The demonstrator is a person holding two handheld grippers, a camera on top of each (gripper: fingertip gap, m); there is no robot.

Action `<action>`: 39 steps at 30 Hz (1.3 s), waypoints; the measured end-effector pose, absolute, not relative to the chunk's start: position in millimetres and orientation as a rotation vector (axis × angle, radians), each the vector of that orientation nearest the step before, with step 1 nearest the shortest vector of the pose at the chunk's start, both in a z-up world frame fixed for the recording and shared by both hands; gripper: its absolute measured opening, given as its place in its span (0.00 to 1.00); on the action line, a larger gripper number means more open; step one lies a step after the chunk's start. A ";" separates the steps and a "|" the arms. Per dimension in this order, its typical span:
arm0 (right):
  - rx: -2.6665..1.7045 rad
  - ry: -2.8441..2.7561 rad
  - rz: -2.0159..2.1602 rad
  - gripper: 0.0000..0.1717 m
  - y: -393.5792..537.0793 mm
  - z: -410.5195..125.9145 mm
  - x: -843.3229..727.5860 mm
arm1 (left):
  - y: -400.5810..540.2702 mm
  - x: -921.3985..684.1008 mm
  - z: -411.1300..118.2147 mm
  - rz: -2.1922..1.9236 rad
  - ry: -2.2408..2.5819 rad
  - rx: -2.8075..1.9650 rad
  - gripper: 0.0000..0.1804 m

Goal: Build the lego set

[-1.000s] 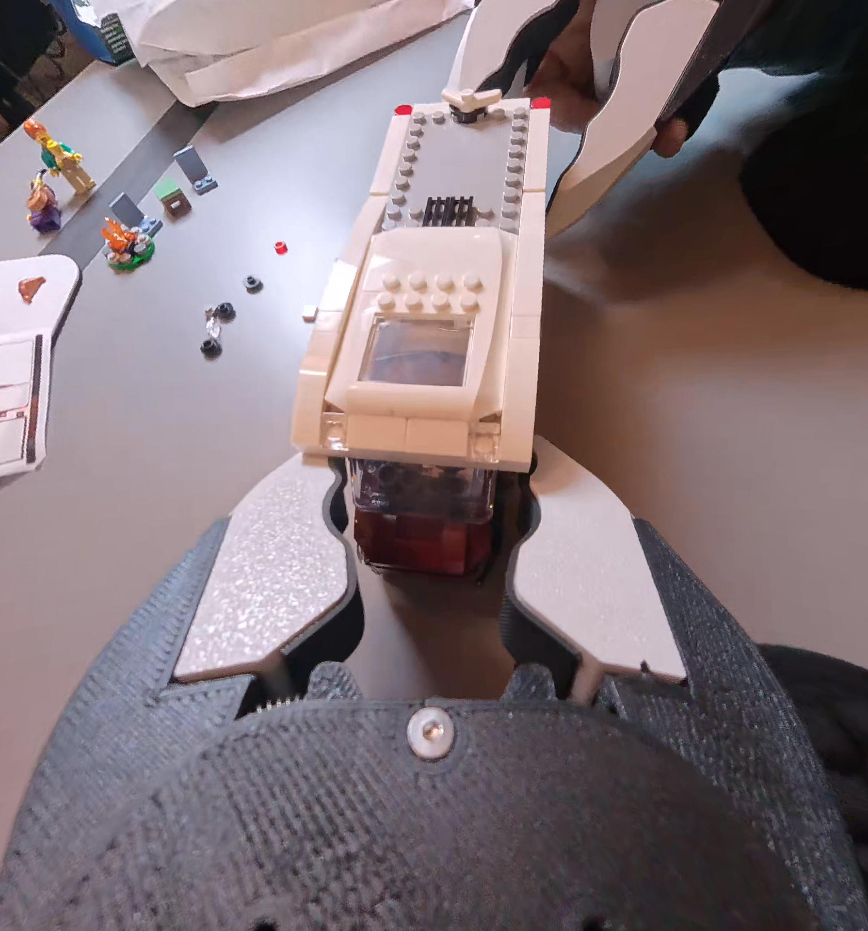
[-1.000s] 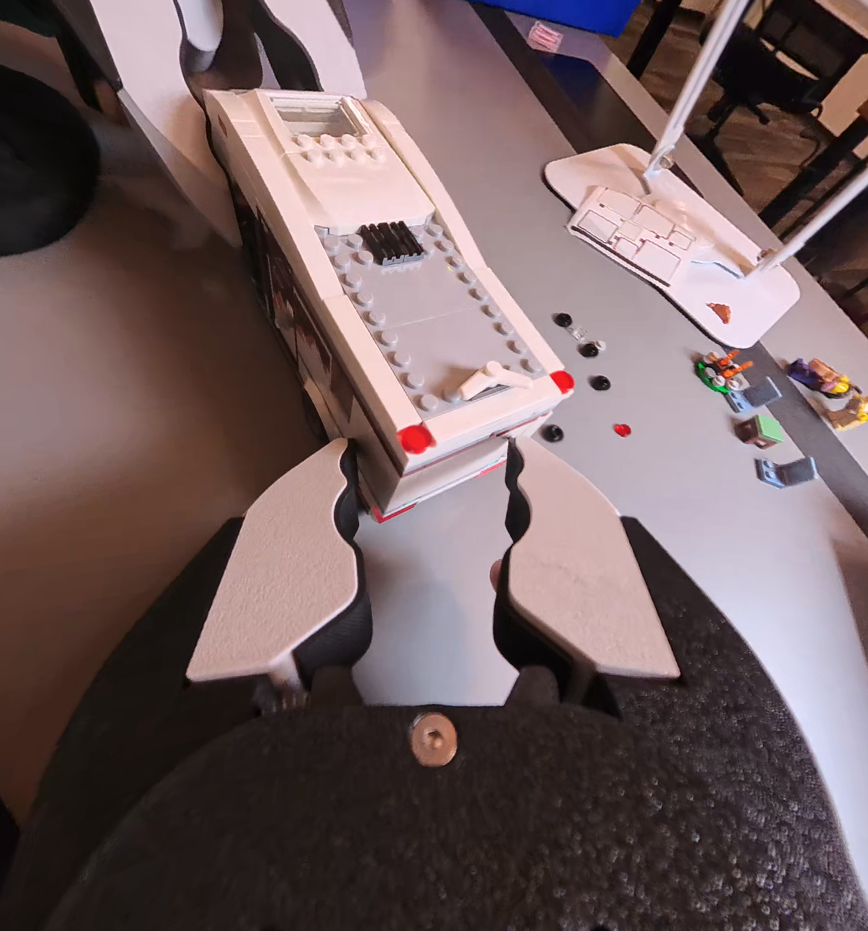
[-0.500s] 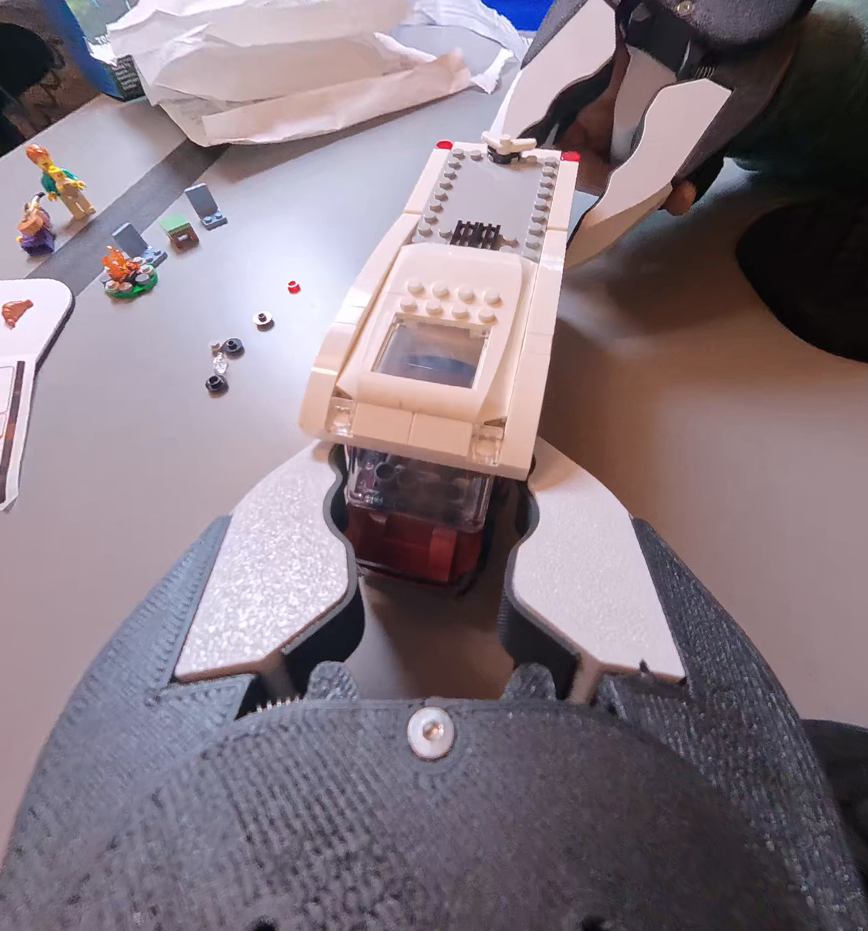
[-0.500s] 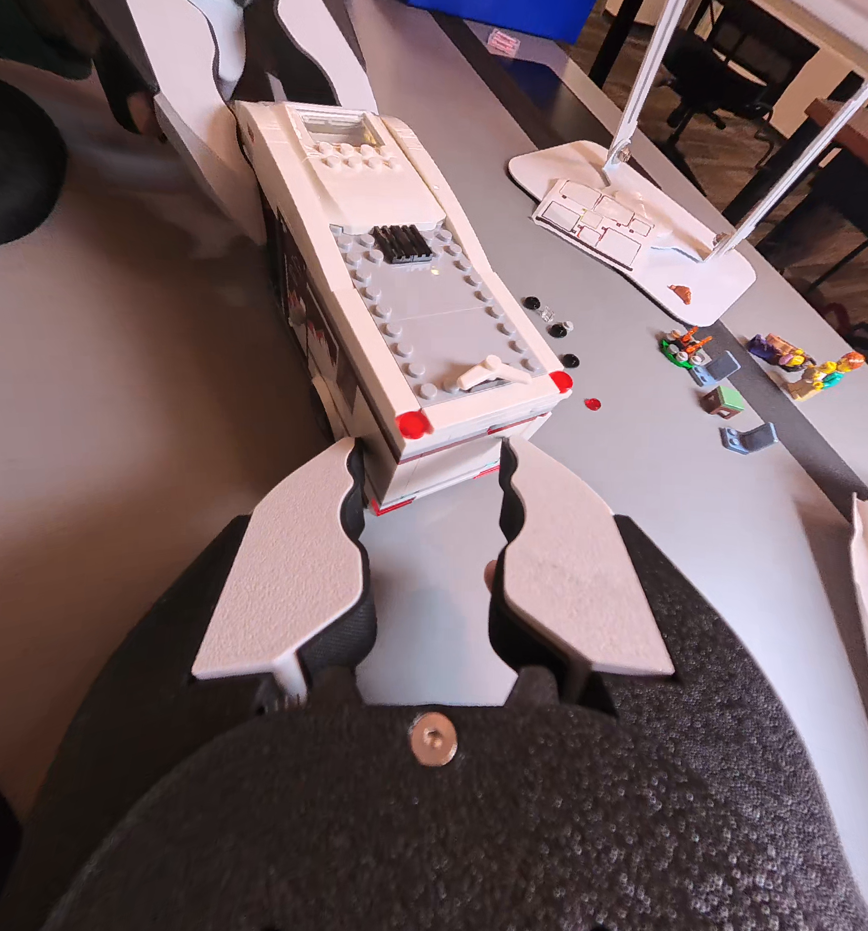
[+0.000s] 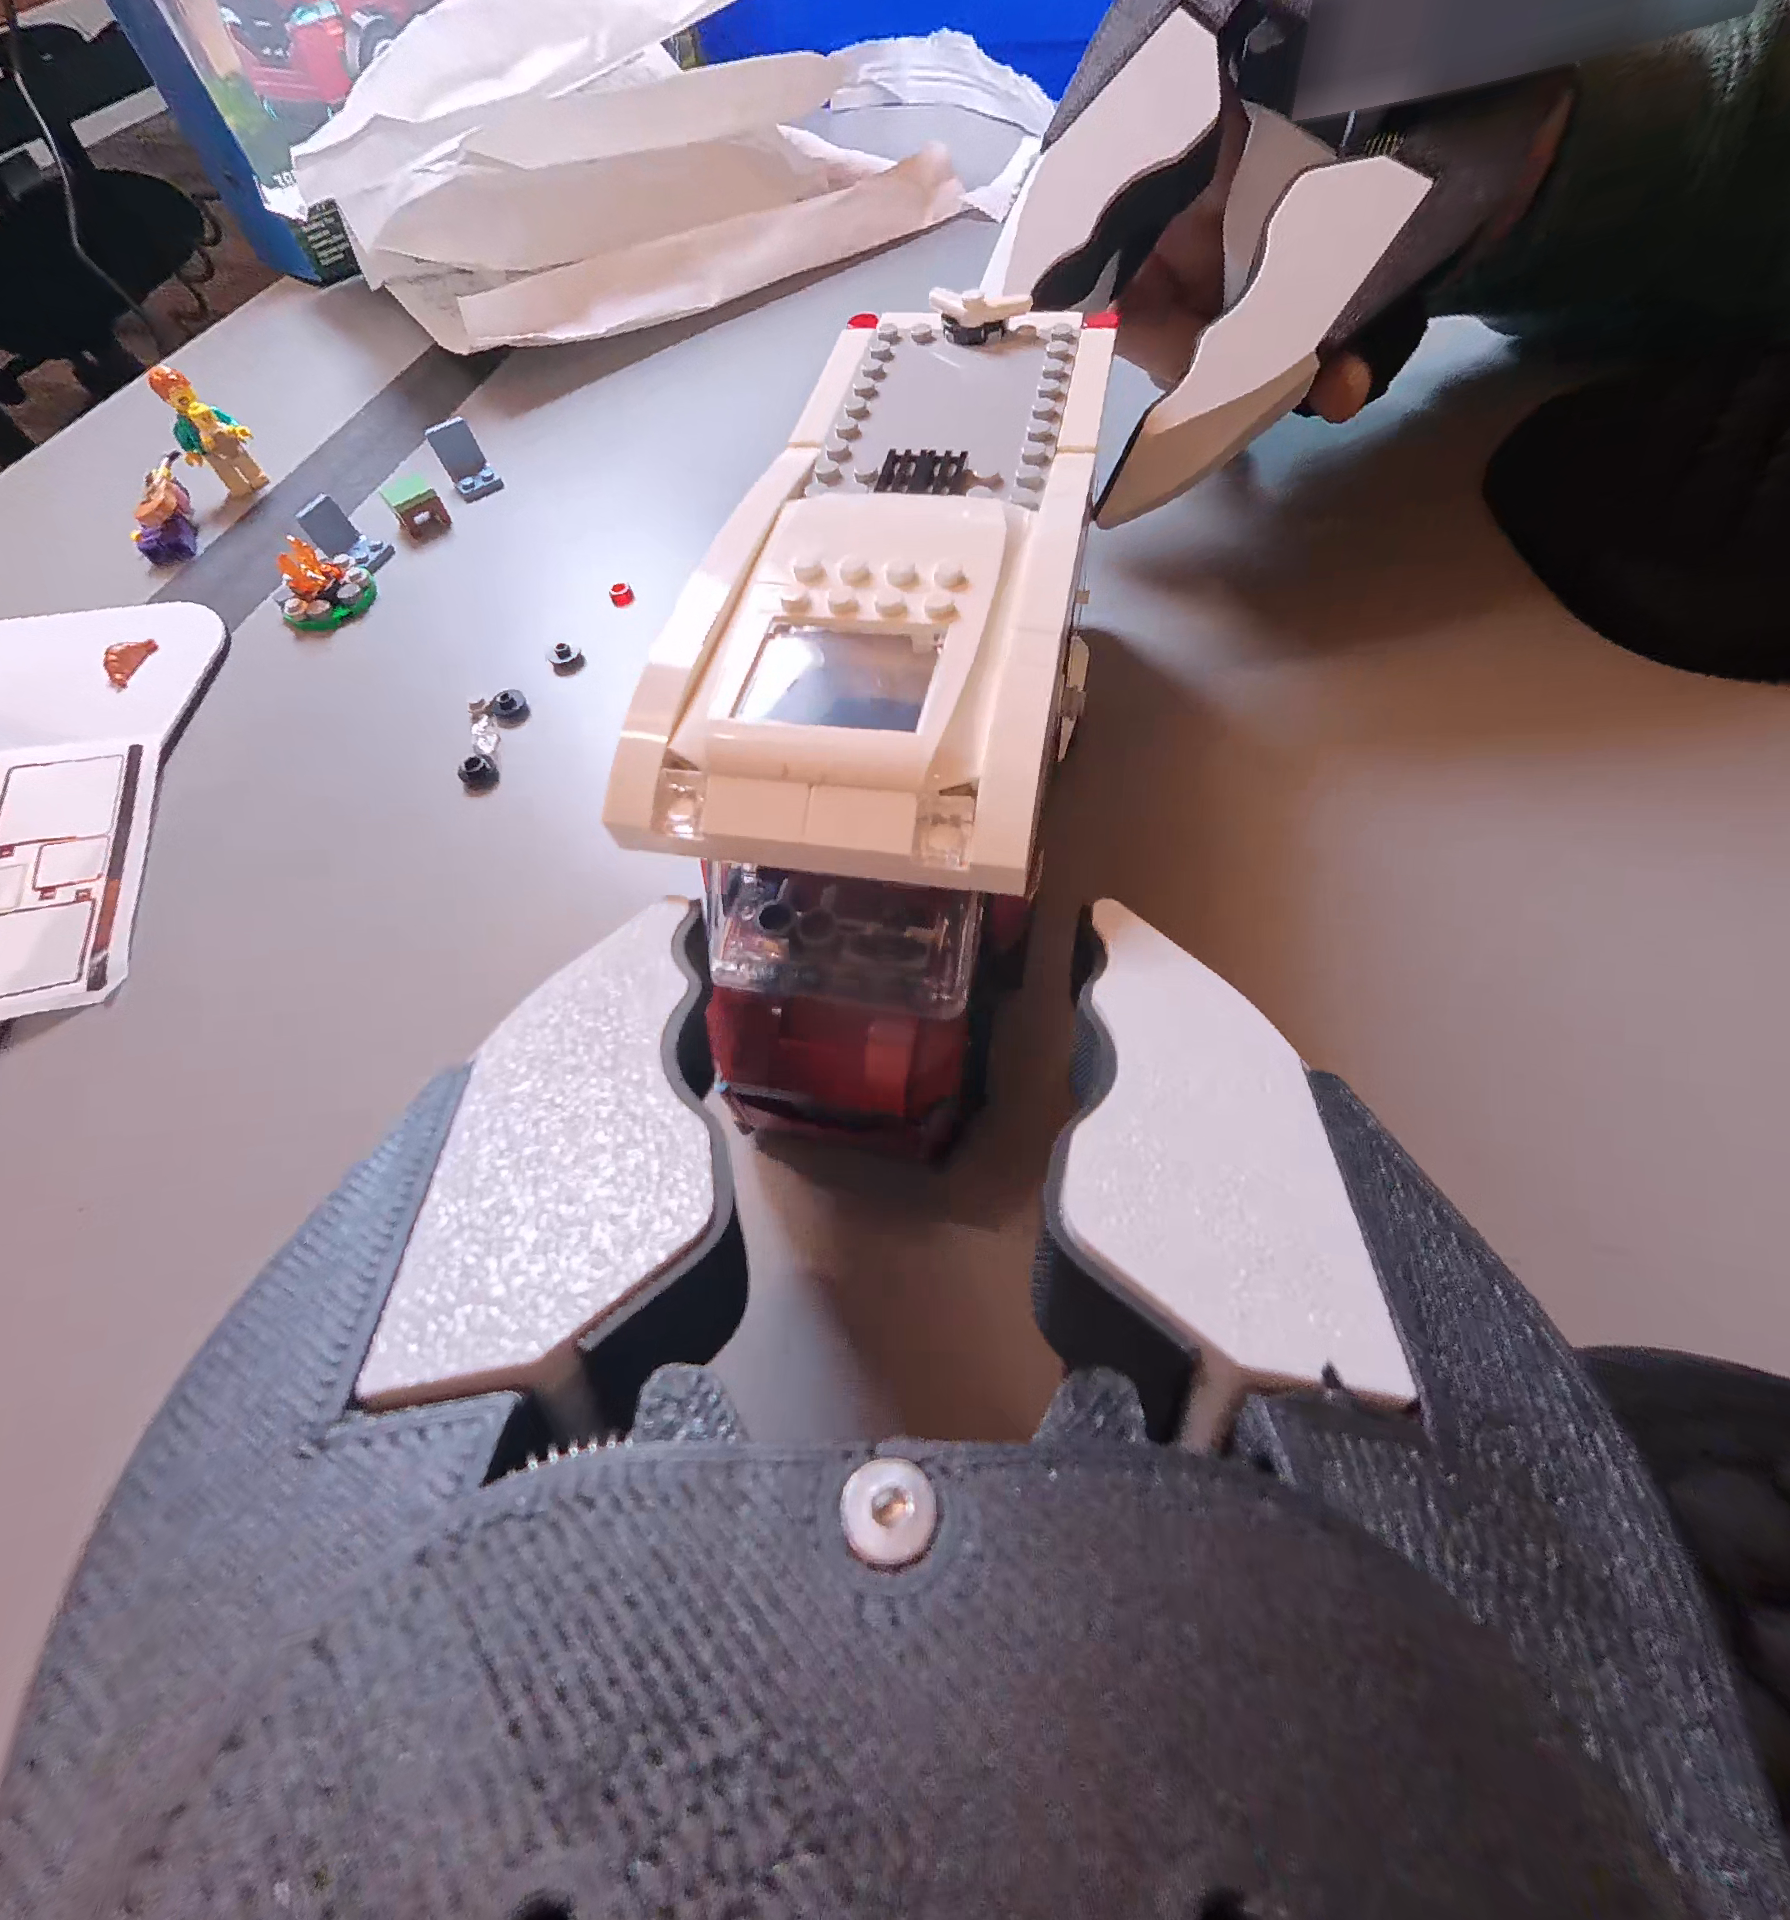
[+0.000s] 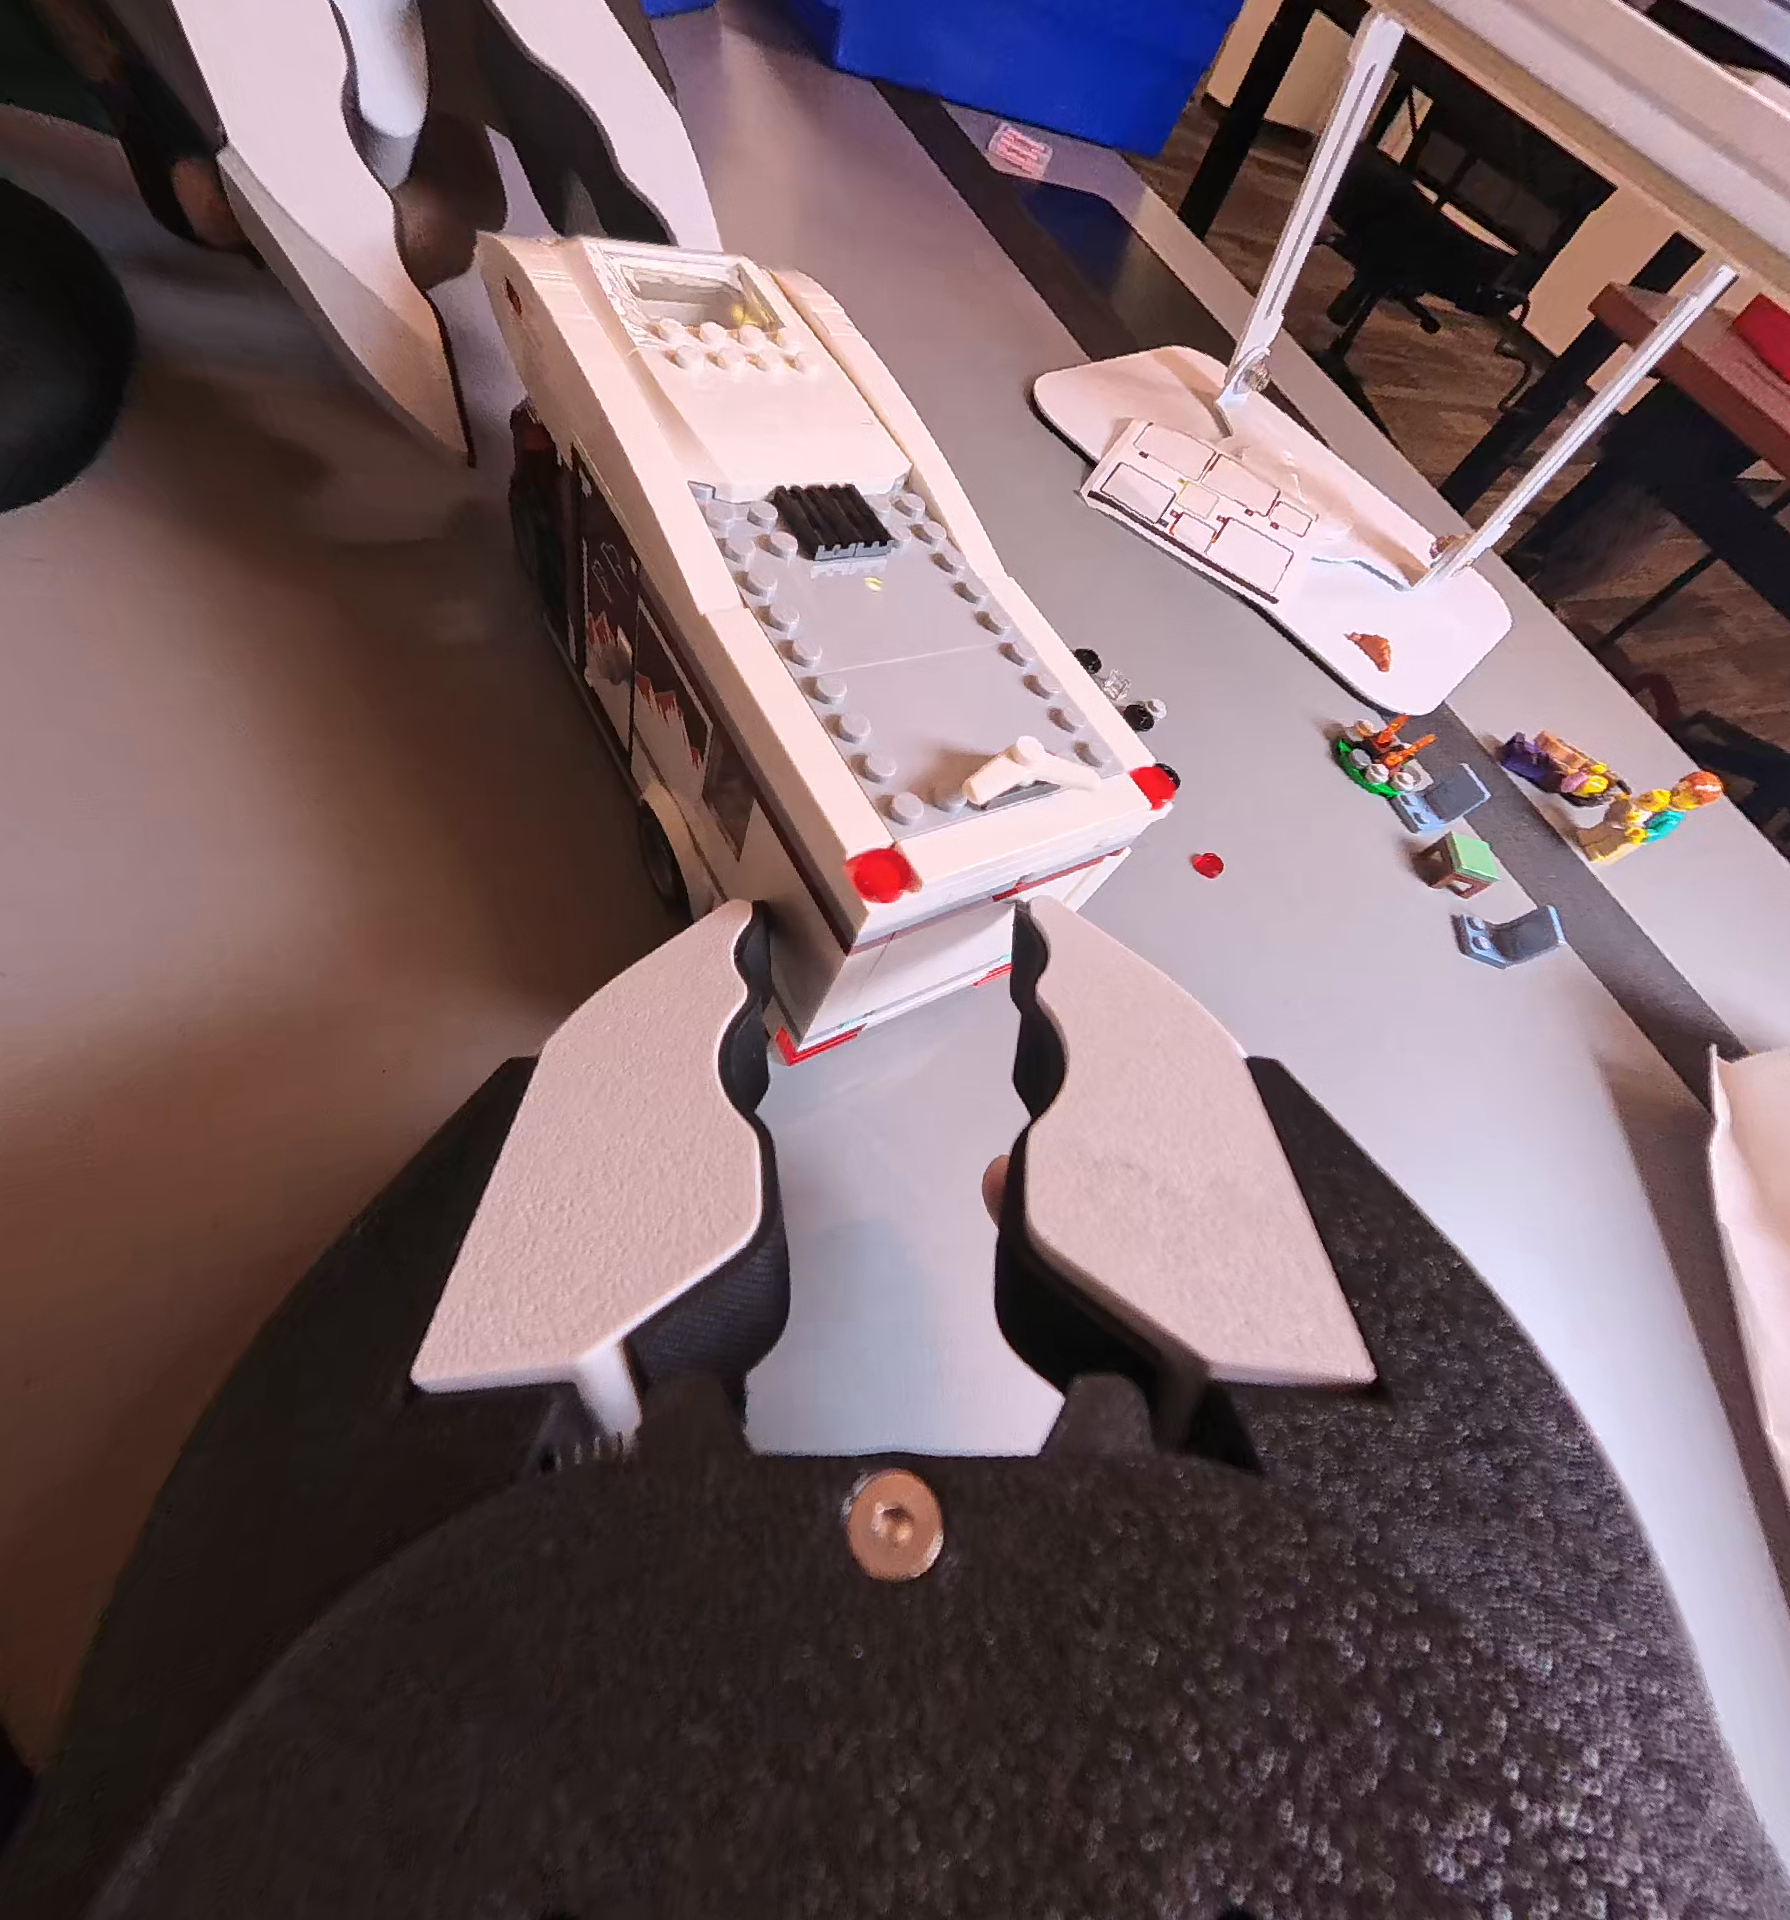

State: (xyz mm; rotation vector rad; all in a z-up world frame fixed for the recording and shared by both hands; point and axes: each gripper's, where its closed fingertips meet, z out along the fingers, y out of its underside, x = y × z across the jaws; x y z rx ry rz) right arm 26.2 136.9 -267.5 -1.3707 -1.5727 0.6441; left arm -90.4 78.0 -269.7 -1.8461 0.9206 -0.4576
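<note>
Standing upright, camper (image 5: 870,665) fronts left claw (image 5: 886,997).

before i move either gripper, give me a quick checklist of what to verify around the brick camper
1. Front of the brick camper sits between the left gripper fingers: ok.
2. Both left pads pressing the cab: not ok, a gap shows beside the right-hand finger.
3. Right gripper fingers straddle the camper's rear: ok.
4. Right pads pressing on the rear: cannot tell.
5. Roof seated flat on the body: ok.
6. Small loose pieces on the table lie clear of both grippers: ok.
</note>
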 end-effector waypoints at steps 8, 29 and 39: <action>-1.378 -1.571 0.622 0.25 137.8 -267.3 26.5 | 79.1 -103.0 -302.9 -0.348 0.997 -1.970 0.39; -1.421 -1.522 0.635 0.19 140.8 -268.3 24.7 | 62.2 -102.8 -303.3 -0.382 1.025 -2.066 0.32; -1.438 -1.525 0.633 0.21 134.3 -268.3 10.4 | 32.3 -86.9 -296.0 -0.426 1.139 -2.052 0.34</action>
